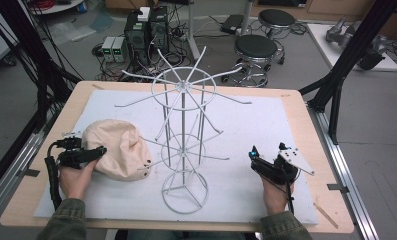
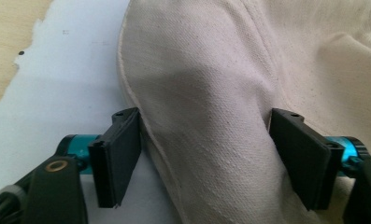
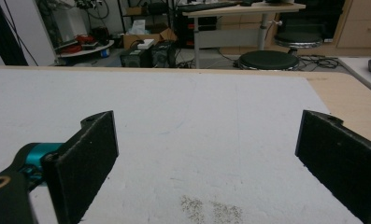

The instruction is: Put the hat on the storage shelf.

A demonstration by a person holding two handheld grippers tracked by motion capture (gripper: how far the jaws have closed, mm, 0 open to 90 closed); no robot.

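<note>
Spread black jaws of the left gripper point(image 2: 204, 158) are set around a fold of the beige cloth cap point(image 1: 117, 148), whose far side is cut off. Jaws of the right gripper point(image 3: 206, 154) are held wide over the white felt mat point(image 1: 246, 125), beside a white wire rack point(image 1: 184, 135). Black stools point(image 1: 256, 47) are seen beyond.

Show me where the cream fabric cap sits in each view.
High view: cream fabric cap lies left of centre on the white mat, by the left gripper.
Left gripper view: the cap bulges between the open jaws.
Right gripper view: not in it.
Shared landmark: the white mat.
</note>
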